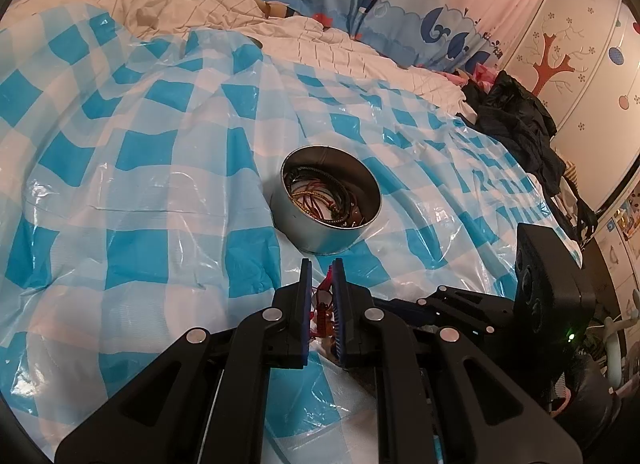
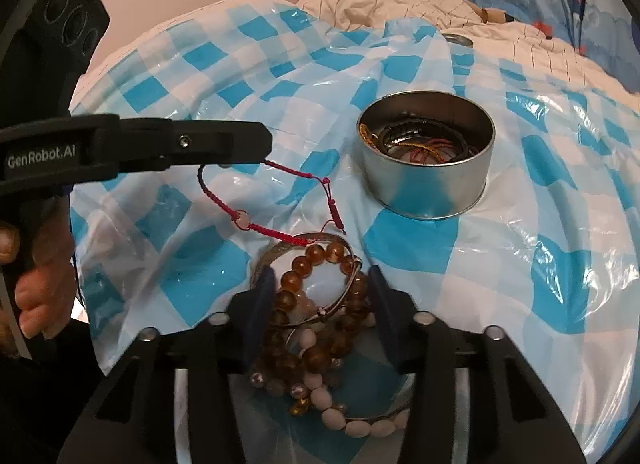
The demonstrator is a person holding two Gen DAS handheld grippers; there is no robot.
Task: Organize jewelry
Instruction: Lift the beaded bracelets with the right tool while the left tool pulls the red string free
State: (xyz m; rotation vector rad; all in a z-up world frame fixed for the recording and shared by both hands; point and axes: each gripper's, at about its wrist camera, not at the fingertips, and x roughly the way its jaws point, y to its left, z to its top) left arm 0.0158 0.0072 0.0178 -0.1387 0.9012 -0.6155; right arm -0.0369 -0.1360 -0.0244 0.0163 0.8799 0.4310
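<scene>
Red cord bracelet (image 2: 256,219): one end pinched in the closed left gripper (image 2: 268,151), the loop trailing down to a heap of bead bracelets (image 2: 316,304) and a thin metal bangle (image 2: 280,252) on the blue-checked plastic sheet (image 2: 520,264). Round metal tin (image 2: 428,187), already holding cords and chains: it stands just beyond the heap, up and right of the cord, so the left gripper would likely carry it that way. Right gripper (image 2: 320,304): jaws part-open astride the brown beads, contact unclear; the heap's near side is cut off by the gripper body.
</scene>
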